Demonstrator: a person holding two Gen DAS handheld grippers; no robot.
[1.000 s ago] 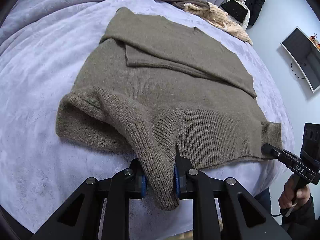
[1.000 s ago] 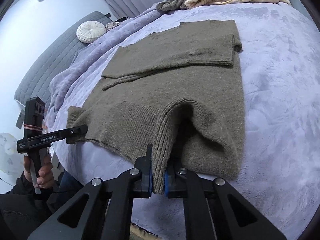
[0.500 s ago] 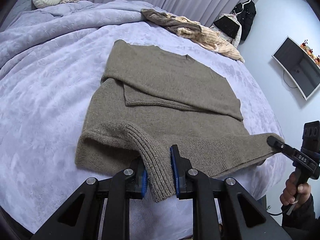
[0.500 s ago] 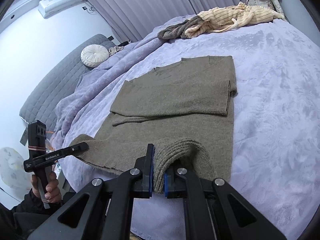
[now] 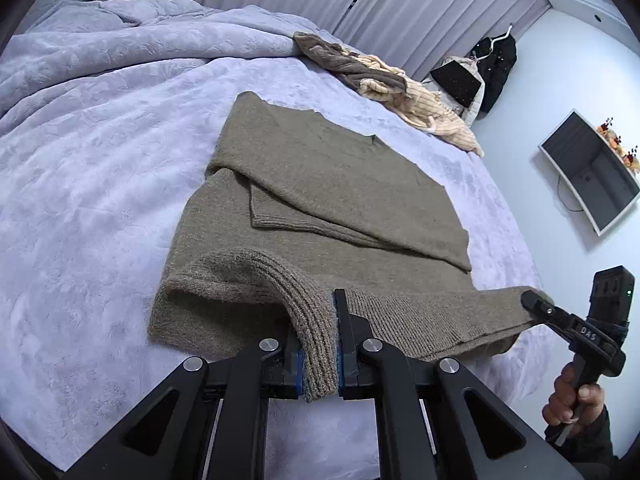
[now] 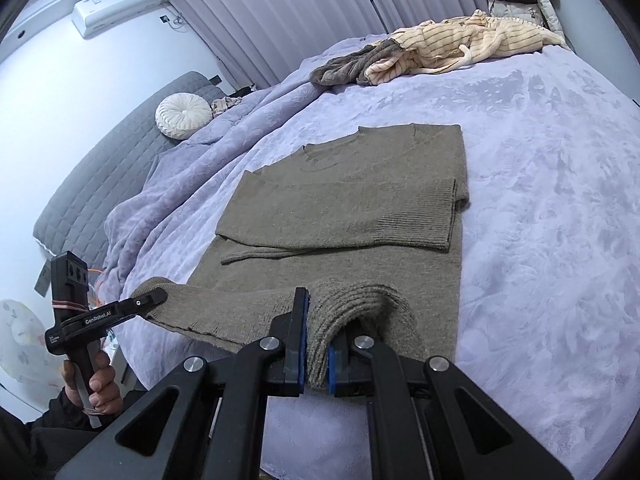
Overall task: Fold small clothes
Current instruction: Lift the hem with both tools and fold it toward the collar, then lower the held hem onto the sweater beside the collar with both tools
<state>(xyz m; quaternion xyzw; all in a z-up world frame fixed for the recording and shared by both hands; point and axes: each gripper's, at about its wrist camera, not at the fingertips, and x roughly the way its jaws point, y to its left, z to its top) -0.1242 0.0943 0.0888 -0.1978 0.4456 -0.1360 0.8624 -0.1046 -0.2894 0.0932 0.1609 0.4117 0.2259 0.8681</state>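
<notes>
An olive-brown knit sweater point(image 5: 320, 184) lies flat on a lilac bedspread point(image 5: 88, 184), both sleeves folded across its chest. It also shows in the right wrist view point(image 6: 340, 200). My left gripper point(image 5: 318, 344) is shut on the ribbed bottom hem at one corner. My right gripper point(image 6: 318, 340) is shut on the hem at the other corner. Both hold the hem lifted above the bed's near edge, stretched between them. Each gripper shows in the other's view: the right gripper point(image 5: 536, 302) and the left gripper point(image 6: 154, 296).
A heap of striped cream and brown-grey clothes point(image 6: 440, 52) lies at the far side of the bed. A round white cushion point(image 6: 183, 115) sits by the grey headboard. A wall screen point(image 5: 592, 172) and hanging dark clothes point(image 5: 492, 64) are on the right.
Both grippers have lifted the sweater's bottom hem up and back from the bed, and the hem now hangs taut between them. More of the room shows as the cameras rose.
</notes>
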